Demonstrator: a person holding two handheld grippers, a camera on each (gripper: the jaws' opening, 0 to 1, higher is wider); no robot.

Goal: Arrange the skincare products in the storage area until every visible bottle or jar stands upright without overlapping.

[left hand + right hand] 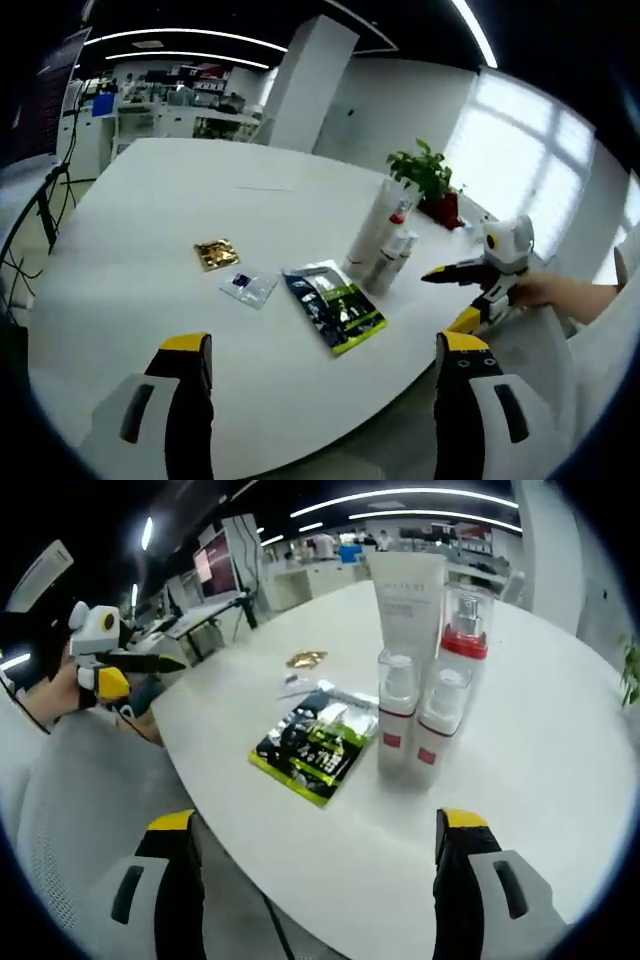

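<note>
Upright bottles (425, 695) cluster on the white table (560, 780), just right of a green sachet (316, 742). Left gripper (325, 350) and right gripper (315, 825): jaws apart, empty.

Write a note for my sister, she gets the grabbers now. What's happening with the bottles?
Left gripper: open, holding nothing, hovering off the white table.
Right gripper: open, holding nothing, aimed at the products.
Things: a tall white tube, a clear bottle with a red collar and two small pump bottles stand upright, bunched close together. A green-and-black sachet, a small clear packet and a gold packet lie flat nearby.
Done: the bottles are upright.
Left: possibly space the cluster apart; check nothing overlaps.
</note>
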